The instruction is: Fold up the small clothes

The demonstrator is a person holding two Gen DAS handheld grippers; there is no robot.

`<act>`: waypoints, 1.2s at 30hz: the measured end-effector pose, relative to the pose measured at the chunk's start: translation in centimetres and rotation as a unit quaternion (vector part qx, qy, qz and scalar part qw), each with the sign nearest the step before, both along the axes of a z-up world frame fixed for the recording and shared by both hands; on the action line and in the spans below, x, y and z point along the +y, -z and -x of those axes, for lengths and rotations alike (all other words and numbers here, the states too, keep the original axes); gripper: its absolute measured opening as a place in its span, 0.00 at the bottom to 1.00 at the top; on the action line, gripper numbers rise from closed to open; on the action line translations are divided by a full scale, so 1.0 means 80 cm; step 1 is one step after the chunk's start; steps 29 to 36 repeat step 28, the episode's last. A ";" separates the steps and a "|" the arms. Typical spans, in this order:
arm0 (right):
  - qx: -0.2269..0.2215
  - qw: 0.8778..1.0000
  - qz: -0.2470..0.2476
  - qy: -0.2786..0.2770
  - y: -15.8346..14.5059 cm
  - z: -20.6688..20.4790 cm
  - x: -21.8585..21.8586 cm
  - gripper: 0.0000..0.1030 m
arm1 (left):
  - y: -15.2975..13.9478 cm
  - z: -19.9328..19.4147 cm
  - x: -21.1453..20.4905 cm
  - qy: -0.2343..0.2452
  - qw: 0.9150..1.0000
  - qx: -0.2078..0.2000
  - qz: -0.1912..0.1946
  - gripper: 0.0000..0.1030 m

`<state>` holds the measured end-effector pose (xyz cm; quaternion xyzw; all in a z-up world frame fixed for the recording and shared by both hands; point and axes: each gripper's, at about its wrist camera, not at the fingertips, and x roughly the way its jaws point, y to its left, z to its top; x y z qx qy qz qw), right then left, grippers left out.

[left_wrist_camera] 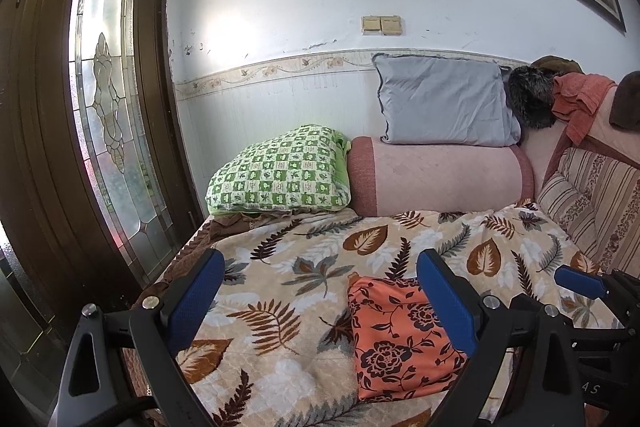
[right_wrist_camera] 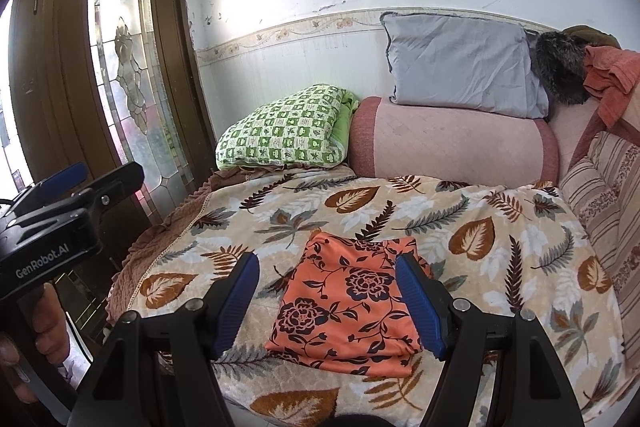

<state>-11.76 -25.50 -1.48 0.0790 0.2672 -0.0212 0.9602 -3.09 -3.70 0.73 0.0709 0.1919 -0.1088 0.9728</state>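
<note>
A folded orange cloth with dark flowers (right_wrist_camera: 348,307) lies flat on the leaf-print blanket (right_wrist_camera: 500,227). My right gripper (right_wrist_camera: 328,293) hovers just before its near edge, open, and the cloth shows between the blue pads without touching them. In the left wrist view the same orange cloth (left_wrist_camera: 400,339) sits lower right, partly behind the right-hand finger. My left gripper (left_wrist_camera: 320,287) is open over bare blanket to the left of the cloth. In the right wrist view the left gripper (right_wrist_camera: 92,177) appears at the far left, held by a hand (right_wrist_camera: 44,327).
A green checked folded quilt (right_wrist_camera: 288,131), a pink bolster (right_wrist_camera: 452,147) and a grey pillow (right_wrist_camera: 460,67) line the back. Striped cushions (right_wrist_camera: 600,203) flank the right. A wooden door with patterned glass (right_wrist_camera: 128,67) stands left, beyond the blanket's frilled brown edge (right_wrist_camera: 160,239).
</note>
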 end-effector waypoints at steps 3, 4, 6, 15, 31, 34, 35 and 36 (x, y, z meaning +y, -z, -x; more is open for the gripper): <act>0.001 1.000 -0.004 0.002 0.001 -0.002 -0.005 0.72 | 0.001 -0.002 -0.004 0.004 1.000 0.003 -0.004 0.94; 0.002 1.000 -0.005 0.003 0.001 -0.003 -0.005 0.72 | 0.001 -0.003 -0.006 0.006 1.000 0.004 -0.004 0.94; 0.001 1.000 -0.006 0.005 0.001 -0.003 -0.007 0.72 | 0.002 -0.004 -0.007 0.008 1.000 0.004 -0.005 0.94; 0.004 1.000 -0.008 0.005 0.005 -0.009 -0.008 0.72 | 0.005 -0.012 -0.009 0.008 1.000 0.010 -0.005 0.94; 0.022 1.000 -0.011 0.002 0.023 -0.027 -0.007 0.72 | 0.019 -0.030 -0.015 0.015 1.000 0.015 -0.001 0.94; 0.022 1.000 -0.011 0.002 0.023 -0.027 -0.007 0.72 | 0.019 -0.030 -0.015 0.015 1.000 0.015 -0.001 0.94; 0.022 1.000 -0.011 0.002 0.023 -0.027 -0.007 0.72 | 0.019 -0.030 -0.015 0.015 1.000 0.015 -0.001 0.94; 0.022 1.000 -0.011 0.002 0.023 -0.027 -0.007 0.72 | 0.019 -0.030 -0.015 0.015 1.000 0.015 -0.001 0.94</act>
